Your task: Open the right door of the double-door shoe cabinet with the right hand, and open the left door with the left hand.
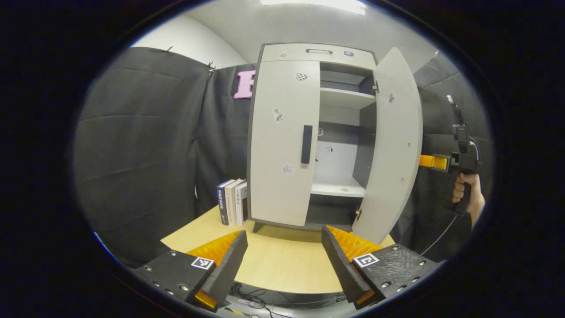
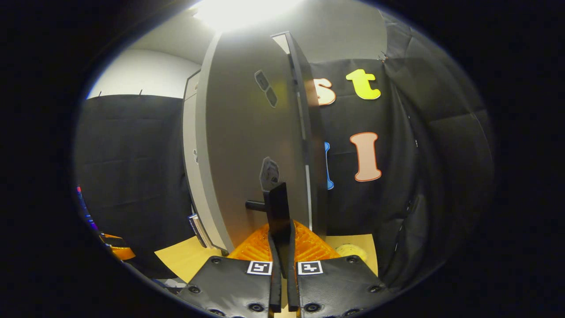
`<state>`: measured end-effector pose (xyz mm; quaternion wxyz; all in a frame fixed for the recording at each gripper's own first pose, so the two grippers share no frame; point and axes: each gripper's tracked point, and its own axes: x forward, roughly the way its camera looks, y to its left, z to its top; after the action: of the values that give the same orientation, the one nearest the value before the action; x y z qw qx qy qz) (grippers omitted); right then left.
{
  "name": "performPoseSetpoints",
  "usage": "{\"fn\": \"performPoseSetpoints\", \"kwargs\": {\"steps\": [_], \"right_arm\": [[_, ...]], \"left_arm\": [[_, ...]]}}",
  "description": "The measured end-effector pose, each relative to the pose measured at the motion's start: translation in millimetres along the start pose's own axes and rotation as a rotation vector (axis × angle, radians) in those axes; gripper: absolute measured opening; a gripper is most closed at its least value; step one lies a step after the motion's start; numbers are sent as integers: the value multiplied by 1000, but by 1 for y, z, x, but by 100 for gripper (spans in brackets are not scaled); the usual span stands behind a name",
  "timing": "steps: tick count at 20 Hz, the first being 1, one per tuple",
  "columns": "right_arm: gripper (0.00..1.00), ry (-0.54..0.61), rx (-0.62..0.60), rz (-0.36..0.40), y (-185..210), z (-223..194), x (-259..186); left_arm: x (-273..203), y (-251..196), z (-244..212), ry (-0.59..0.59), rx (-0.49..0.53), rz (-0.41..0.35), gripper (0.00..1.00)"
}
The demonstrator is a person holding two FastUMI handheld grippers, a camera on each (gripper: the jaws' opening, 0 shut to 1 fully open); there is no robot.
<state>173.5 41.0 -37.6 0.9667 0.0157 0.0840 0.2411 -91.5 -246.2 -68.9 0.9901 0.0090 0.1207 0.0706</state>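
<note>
Now | right tongs (image 2: 280,247) clamp right door handle (image 2: 277,207) | left door (image 1: 282,141) closed

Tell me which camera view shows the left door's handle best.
The left gripper view: the left door handle faces the camera, unobstructed, on the closed left door. The right gripper view shows the open right door instead.

No readable text anywhere. Print on the spines of the three books (image 1: 232,201) beside the shoe cabinet (image 1: 282,132) too small and blurred to make out. Square coded markers (image 1: 202,263) on the gripper bodies, patterns only, no words.
</note>
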Motion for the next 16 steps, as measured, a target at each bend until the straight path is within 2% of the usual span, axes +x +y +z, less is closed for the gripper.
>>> {"fn": "performPoseSetpoints", "kwargs": {"steps": [1, 2, 7, 12, 16], "right_arm": [[3, 0, -3, 9, 0, 0, 1], [7, 4, 1, 19, 3, -1, 2], [7, -23, 24, -39, -4, 4, 3], [7, 2, 49, -112, -6, -1, -1], [6, 26, -5, -198, -18, -3, -10]], "left_arm": [[1, -2, -1, 2, 4, -6, 98], [2, -3, -1, 5, 8, -12, 98], [9, 4, 1, 11, 17, -20, 98], [32, 43, 14, 6, 24, -2, 98], [60, 80, 28, -17, 2, -6, 100]]}}
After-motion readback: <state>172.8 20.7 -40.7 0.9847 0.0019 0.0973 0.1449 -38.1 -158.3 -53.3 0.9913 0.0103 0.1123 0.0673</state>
